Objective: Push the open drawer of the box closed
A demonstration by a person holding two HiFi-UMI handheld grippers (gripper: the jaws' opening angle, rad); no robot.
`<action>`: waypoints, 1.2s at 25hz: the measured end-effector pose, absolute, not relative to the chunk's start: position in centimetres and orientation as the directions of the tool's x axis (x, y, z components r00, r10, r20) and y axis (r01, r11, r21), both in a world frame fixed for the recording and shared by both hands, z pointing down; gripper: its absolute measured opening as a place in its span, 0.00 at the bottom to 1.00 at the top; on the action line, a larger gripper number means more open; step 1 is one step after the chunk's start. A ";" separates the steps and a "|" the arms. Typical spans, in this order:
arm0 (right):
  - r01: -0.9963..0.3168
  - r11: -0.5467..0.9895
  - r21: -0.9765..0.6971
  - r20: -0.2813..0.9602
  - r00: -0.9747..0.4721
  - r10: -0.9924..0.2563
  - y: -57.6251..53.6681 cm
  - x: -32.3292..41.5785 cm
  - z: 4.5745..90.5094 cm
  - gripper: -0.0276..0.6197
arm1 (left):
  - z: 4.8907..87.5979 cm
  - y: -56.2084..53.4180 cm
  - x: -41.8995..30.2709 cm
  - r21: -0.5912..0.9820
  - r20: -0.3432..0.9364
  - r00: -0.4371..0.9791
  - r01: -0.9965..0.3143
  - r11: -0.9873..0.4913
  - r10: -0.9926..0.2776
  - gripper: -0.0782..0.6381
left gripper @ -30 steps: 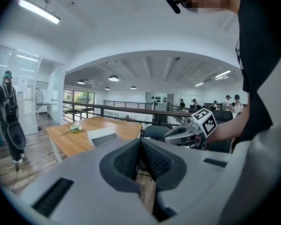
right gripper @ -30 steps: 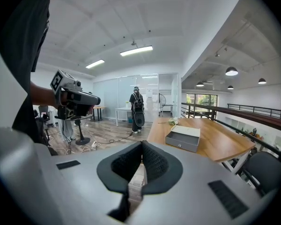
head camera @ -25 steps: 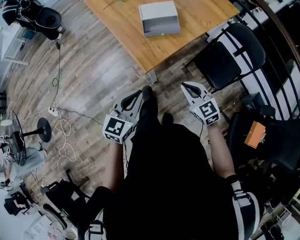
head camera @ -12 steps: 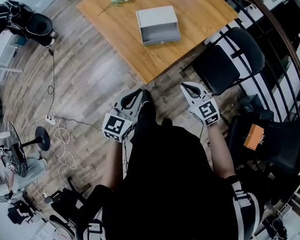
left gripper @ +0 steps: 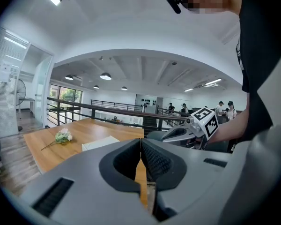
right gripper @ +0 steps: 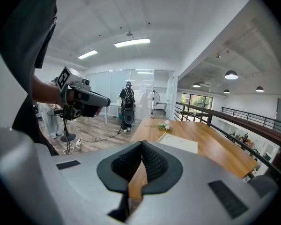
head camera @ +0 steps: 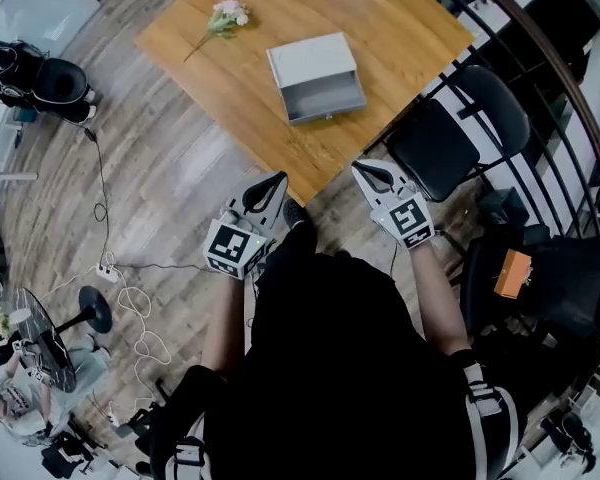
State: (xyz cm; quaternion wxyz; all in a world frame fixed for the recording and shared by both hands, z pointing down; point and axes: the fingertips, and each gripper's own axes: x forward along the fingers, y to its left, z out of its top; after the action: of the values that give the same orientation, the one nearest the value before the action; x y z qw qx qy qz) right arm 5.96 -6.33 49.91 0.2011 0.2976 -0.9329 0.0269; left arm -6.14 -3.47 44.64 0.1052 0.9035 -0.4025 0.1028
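A grey box [head camera: 315,76] lies on the wooden table [head camera: 240,68], its drawer pulled out toward me. The same box shows as a pale slab in the left gripper view [left gripper: 99,143] and in the right gripper view [right gripper: 178,142]. My left gripper [head camera: 277,181] hovers at the table's near corner, jaws shut on nothing. My right gripper [head camera: 365,171] is held beside it over the near edge, also shut and empty. Both sit well short of the box. From each gripper view the other gripper is visible: the right gripper [left gripper: 171,134], the left gripper [right gripper: 103,100].
A small flower sprig [head camera: 217,18] lies on the table's far left. A black chair [head camera: 450,138] stands at the right of the table beside a railing. Cables [head camera: 130,278] trail over the wood floor at the left. People stand in the distance.
The table and box have come nearer in the head view as I stepped forward. Both grippers now reach the table's near edge, still shut.
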 end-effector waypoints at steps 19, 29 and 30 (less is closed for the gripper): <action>-0.647 0.763 0.009 0.411 -0.693 -0.593 -16.4 -2.9 52.8 0.07 | 46.0 -15.8 -12.8 0.115 0.275 0.749 -0.648 -0.753 -0.603 0.14; -0.648 0.761 -0.032 0.413 -0.702 -0.581 -17.7 -3.1 53.9 0.07 | 46.6 -16.3 -14.9 0.126 0.283 0.720 -0.683 -0.719 -0.634 0.14; -0.643 0.765 -0.037 0.415 -0.706 -0.574 -17.9 -3.1 54.0 0.07 | 46.6 -16.4 -15.0 0.127 0.280 0.714 -0.690 -0.712 -0.642 0.14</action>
State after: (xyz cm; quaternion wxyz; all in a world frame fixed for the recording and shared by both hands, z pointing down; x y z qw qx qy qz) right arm -3.11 -17.91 54.00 0.1935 0.3309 -0.9192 0.0900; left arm -15.04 -16.40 46.58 0.1118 0.9189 -0.3624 0.1083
